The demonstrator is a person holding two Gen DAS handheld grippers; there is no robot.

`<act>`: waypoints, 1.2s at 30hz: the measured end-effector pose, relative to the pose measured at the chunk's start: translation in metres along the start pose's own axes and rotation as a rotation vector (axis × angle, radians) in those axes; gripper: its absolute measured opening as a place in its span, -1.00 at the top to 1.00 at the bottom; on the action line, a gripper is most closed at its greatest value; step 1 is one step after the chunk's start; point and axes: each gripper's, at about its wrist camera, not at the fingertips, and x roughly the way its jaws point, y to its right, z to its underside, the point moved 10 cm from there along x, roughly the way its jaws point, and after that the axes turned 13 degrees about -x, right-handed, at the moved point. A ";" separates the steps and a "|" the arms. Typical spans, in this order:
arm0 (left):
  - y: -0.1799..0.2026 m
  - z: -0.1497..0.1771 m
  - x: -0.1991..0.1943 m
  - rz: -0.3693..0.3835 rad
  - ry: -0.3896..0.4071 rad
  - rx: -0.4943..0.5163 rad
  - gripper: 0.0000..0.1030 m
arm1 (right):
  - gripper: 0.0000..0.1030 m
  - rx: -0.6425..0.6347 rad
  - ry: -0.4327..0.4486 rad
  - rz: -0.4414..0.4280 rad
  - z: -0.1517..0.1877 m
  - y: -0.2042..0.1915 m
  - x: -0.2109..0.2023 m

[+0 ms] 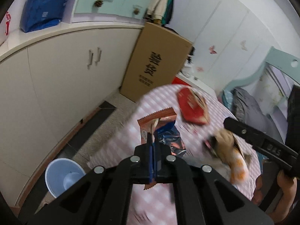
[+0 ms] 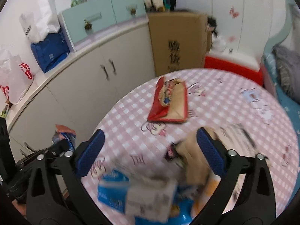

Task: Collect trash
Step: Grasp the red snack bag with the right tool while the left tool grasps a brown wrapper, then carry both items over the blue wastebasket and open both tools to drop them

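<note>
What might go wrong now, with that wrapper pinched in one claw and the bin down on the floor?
The left gripper pinches only a narrow strip of the brown-and-blue snack wrapper, so it may slip out before reaching the blue bin. The bin sits low beside the table; a drop could miss. The open right gripper might knock the tan packet.

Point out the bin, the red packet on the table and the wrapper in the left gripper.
bin [image 1: 56, 170], left wrist view, on its light blue rim.
red packet [image 2: 169, 103], right wrist view, on its torn-open middle.
wrapper [image 1: 165, 129], left wrist view, on the crumpled part sticking out beyond the shut jaws.
</note>
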 end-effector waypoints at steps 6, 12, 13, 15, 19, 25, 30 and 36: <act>-0.024 -0.037 0.020 -0.060 0.018 -0.030 0.99 | -0.31 0.051 -0.135 0.050 -0.021 0.026 0.067; -0.057 -0.046 0.029 -0.089 0.021 -0.055 0.99 | 0.44 0.025 -0.219 0.116 -0.020 0.035 0.103; -0.061 -0.046 0.029 -0.092 0.020 -0.057 0.99 | 0.56 0.012 -0.228 0.131 -0.020 0.035 0.105; -0.072 -0.047 0.028 -0.094 0.016 -0.067 0.99 | 0.61 -0.007 -0.225 0.125 -0.021 0.032 0.103; -0.090 -0.048 0.019 -0.098 0.022 -0.096 0.99 | 0.63 -0.062 -0.175 0.120 -0.029 0.011 0.092; -0.131 -0.047 -0.010 -0.125 0.044 -0.144 0.99 | 0.63 -0.194 -0.070 -0.021 -0.038 -0.094 0.054; -0.187 -0.034 -0.026 -0.183 0.048 -0.206 0.99 | 0.63 -0.295 -0.048 -0.137 -0.014 -0.197 0.055; -0.284 0.009 -0.011 -0.308 -0.022 -0.321 0.98 | 0.63 -0.323 -0.144 -0.215 0.059 -0.286 0.111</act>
